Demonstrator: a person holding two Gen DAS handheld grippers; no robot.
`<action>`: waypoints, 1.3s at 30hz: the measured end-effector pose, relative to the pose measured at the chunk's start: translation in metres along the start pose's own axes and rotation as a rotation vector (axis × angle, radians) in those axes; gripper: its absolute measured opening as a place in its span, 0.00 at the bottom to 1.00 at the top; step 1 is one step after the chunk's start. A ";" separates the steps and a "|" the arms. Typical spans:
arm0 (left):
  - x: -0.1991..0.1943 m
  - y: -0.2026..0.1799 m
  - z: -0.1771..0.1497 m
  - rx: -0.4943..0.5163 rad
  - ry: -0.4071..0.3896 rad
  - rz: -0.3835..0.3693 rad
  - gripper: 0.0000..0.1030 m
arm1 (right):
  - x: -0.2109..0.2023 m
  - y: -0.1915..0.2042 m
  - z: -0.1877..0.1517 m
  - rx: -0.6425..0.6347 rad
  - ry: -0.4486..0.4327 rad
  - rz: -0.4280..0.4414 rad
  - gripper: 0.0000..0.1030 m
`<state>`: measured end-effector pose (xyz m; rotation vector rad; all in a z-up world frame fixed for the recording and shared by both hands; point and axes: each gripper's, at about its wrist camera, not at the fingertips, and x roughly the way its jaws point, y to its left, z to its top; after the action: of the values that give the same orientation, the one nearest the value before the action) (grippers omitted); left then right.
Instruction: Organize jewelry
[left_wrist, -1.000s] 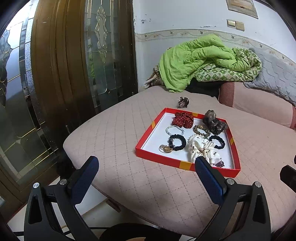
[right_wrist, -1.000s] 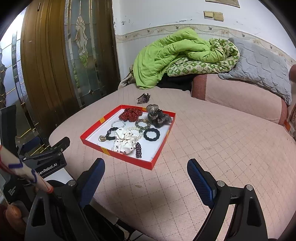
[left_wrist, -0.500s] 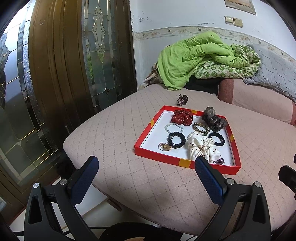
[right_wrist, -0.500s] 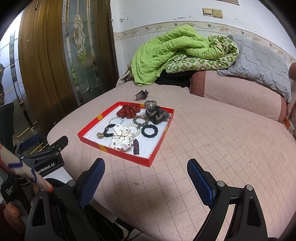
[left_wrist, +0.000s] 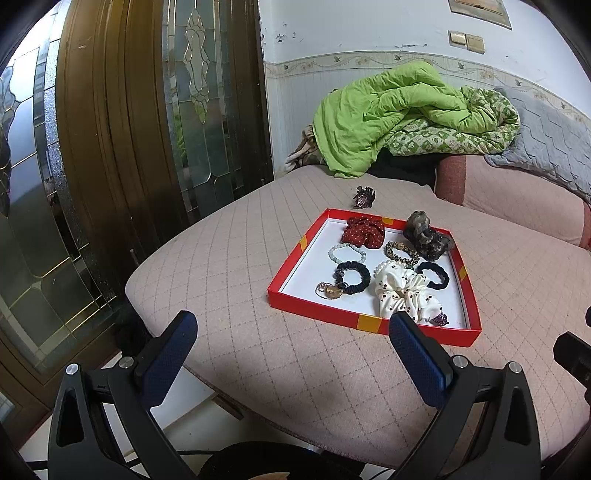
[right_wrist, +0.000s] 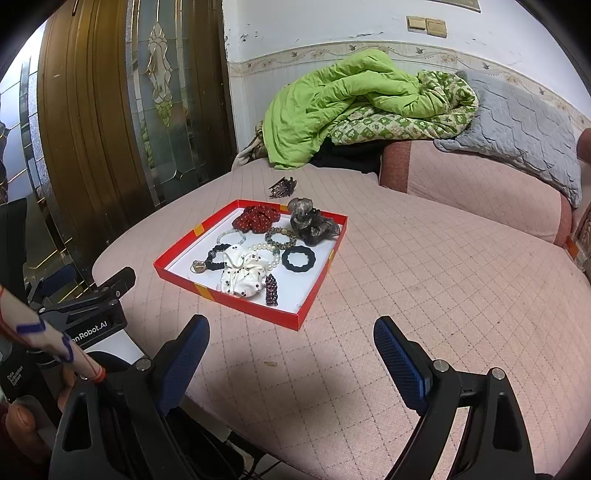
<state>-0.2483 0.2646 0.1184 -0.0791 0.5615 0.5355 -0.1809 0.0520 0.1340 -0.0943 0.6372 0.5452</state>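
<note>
A red tray (left_wrist: 291, 299) (right_wrist: 299, 322) with a white floor lies on the pink quilted bed. It holds a red dotted scrunchie (left_wrist: 362, 230), a white dotted scrunchie (left_wrist: 404, 291) (right_wrist: 242, 277), black hair ties (left_wrist: 352, 277) (right_wrist: 298, 259), bead bracelets (left_wrist: 347, 253), a dark brown scrunchie (left_wrist: 424, 236) and a small purple clip (right_wrist: 271, 290). A dark claw clip (left_wrist: 364, 197) (right_wrist: 282, 187) lies on the bed behind the tray. My left gripper (left_wrist: 291, 339) is open and empty, short of the tray's near edge. My right gripper (right_wrist: 291, 347) is open and empty, near the tray's front right corner.
A green quilt (left_wrist: 391, 114) and a grey pillow (right_wrist: 517, 122) are piled at the head of the bed. A wooden door with leaded glass (left_wrist: 147, 110) stands on the left. The bed edge (left_wrist: 155, 280) drops to the floor there. The left gripper's body (right_wrist: 85, 306) shows in the right wrist view.
Both grippers have moved a little closer to the tray, which looks larger now. Nothing on the tray has moved and both grippers stay open.
</note>
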 end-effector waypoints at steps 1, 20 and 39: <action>0.000 0.000 0.000 0.000 0.001 -0.001 1.00 | 0.000 0.000 0.000 -0.002 0.000 -0.001 0.91; 0.003 -0.002 -0.006 0.002 0.009 -0.001 1.00 | 0.000 0.001 0.000 -0.006 0.001 -0.002 0.91; 0.006 -0.001 -0.005 0.006 0.014 -0.002 1.00 | -0.001 -0.001 -0.002 -0.006 0.006 0.001 0.91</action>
<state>-0.2457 0.2656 0.1113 -0.0784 0.5768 0.5313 -0.1826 0.0498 0.1328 -0.1010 0.6411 0.5480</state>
